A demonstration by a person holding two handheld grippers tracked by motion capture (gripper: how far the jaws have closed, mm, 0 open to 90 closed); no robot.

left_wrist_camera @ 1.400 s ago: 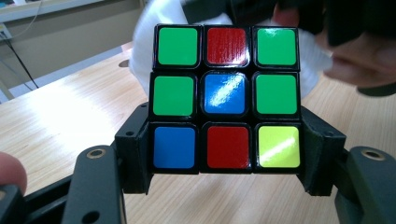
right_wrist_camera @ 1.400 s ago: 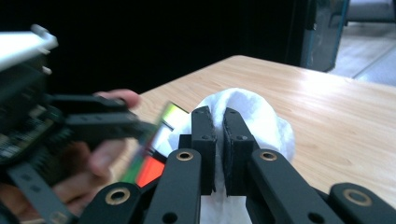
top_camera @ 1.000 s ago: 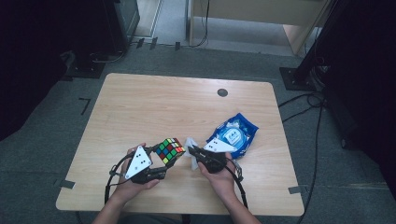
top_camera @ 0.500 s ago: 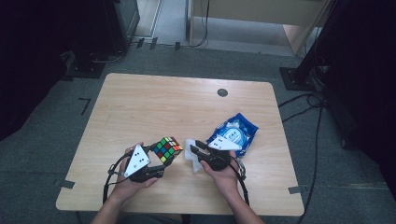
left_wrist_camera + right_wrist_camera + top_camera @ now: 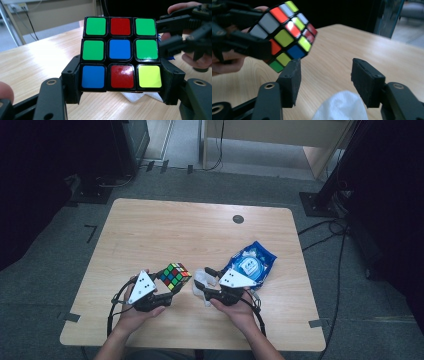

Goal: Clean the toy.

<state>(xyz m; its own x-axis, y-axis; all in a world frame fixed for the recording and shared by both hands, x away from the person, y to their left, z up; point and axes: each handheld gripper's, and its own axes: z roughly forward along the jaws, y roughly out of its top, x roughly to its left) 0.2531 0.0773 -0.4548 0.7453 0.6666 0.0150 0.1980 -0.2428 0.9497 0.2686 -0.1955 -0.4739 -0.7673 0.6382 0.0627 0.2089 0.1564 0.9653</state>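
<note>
Grippers, high view: left gripper clenched on the Rubik's cube, lifted a touch above the table near its front edge; right gripper just beside it, jaws parted and lately widening, with nothing pinched between them.
High view, extras: white tissue lying crumpled on the wood under the right gripper; blue wipes pack just behind that hand; dark round grommet far back on the tabletop.
Left gripper view, grip: both black jaws press the cube at its bottom row, one on each side; it sits upright and square to the camera.
Left gripper view, cube face: four green, two blue, two red, one yellow, nine stickers in all, a detail too small to read from above.
Left gripper view, neighbour: right gripper looms at the upper right, very close to the cube's edge; whether they touch I cannot tell.
Right gripper view, jaws: right gripper standing released, bare table between the pads.
Right gripper view, cube: cube hangs tilted at upper left, one corner just above the near jaw, held by the left gripper.
Right gripper view, tissue: tissue bulges up below the gap, touching neither pad.
Count: two grippers, one cube, one tissue, one wipes pack, one table.
</note>
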